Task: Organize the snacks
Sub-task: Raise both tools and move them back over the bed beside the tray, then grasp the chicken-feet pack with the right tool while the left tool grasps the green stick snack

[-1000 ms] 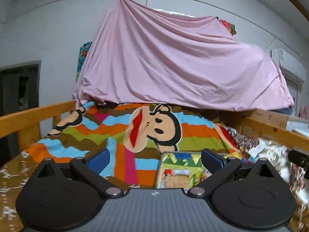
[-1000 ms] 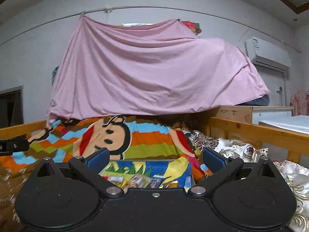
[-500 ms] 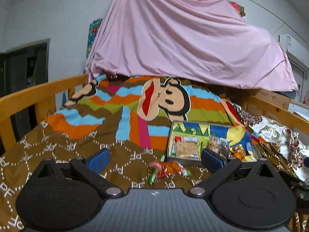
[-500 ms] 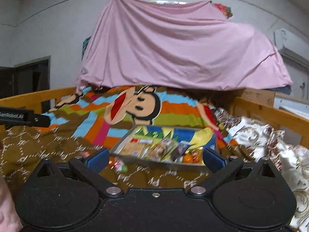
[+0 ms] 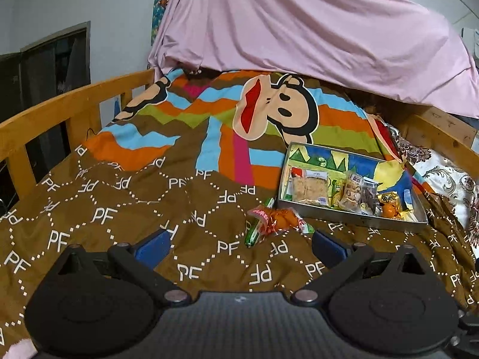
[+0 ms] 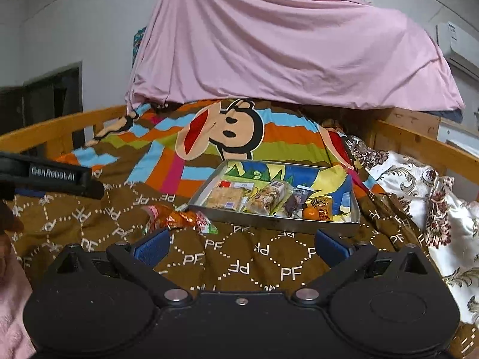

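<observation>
A metal tin [image 5: 353,218] [image 6: 269,223] with a colourful lining lies on the brown bedspread and holds several packaged snacks. A small pile of loose snacks [image 5: 275,223] [image 6: 179,220], orange and red wrappers with a green stick, lies on the bedspread just left of the tin. My left gripper [image 5: 239,248] is open and empty, above the bedspread just short of the loose pile. My right gripper [image 6: 241,246] is open and empty, above the bedspread in front of the tin. The left gripper's body [image 6: 51,176] shows at the left of the right wrist view.
A wooden bed rail [image 5: 60,110] runs along the left and another [image 6: 425,146] along the right. A pink sheet [image 5: 299,30] hangs over the far end. A white floral quilt [image 6: 434,209] lies right of the tin.
Both cameras have tilted down and risen. The tin and the loose snacks on the bedspread have come into fuller view. Both grippers stay open.
</observation>
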`<state>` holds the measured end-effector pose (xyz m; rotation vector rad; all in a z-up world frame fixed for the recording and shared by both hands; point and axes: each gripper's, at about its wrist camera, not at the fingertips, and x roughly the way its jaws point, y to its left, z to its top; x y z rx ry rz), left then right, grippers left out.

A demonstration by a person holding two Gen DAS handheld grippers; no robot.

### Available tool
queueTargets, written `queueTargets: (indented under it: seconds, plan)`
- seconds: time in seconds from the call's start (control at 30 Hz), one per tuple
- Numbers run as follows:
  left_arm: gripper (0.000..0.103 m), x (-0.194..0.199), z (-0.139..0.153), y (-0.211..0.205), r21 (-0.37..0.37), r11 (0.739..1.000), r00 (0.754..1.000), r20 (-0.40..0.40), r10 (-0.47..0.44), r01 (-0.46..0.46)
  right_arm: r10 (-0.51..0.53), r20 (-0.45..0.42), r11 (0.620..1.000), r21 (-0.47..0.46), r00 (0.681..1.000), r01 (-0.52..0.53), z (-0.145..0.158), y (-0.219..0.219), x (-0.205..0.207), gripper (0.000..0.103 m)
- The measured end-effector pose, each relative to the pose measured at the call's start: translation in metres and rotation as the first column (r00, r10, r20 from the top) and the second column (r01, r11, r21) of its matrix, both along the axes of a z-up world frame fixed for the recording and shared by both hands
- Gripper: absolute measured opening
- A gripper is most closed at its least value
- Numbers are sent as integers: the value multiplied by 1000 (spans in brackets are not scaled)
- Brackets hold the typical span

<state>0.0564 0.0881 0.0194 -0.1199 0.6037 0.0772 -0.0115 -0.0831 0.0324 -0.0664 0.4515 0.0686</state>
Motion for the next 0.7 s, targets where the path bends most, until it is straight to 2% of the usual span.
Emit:
queueTargets:
  seconds: [0.17,0.3,0.4,0.53,0.7]
  plan:
    - [103,14,-5,8,-69,998,999,-51,-1,-3,15,-25,999,-47,1000,-16,0,9,13,102]
    - [103,40,-7,17,-172,985,991,-132,-12,-11,23,-52,996,-84,998,-27,-2,18,31,102]
    - [103,60,-7,21,-200,979,985,-174,10,-45,34,-71,993,-113,997,-41,-2,26,48,102]
    - [103,87,-1,26,-173,983,986,-165,38,-67,55,-92,985,-158,994,-69,-1,39,74,102]
    - [103,128,-5,30,-81,992,987,-139,83,-95,70,-93,976,-198,993,-87,-5,54,111,102]
